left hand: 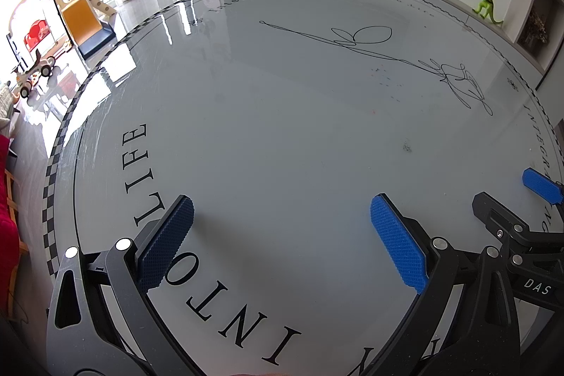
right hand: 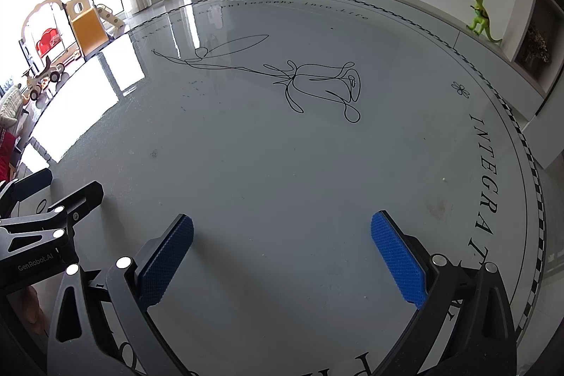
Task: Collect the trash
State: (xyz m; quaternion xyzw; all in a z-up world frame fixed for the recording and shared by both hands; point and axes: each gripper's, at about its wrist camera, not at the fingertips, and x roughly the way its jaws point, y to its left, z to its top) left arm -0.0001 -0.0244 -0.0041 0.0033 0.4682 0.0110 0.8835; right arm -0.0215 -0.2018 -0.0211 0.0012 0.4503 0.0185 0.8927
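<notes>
We hold both grippers low over the round glass table, side by side. The left gripper has its blue pads spread wide with nothing between them, and the right gripper is equally spread and empty.

No proper piece of trash shows in either view. What we can find is small: a pale crumb at the right of the right wrist view, near the printed lettering; a dark smudge of specks right of centre in the left wrist view; and a tiny orange fleck above it. Whether any of these is the thing to collect, we cannot tell.

We judge such bits weightless and loose, likely to skate on the slick glass or crumble under the pads. They offer no edge to take hold of, so we would close the pads around a crumb right at the surface, gently. The toy dinosaur at upper right stands off the table.
</notes>
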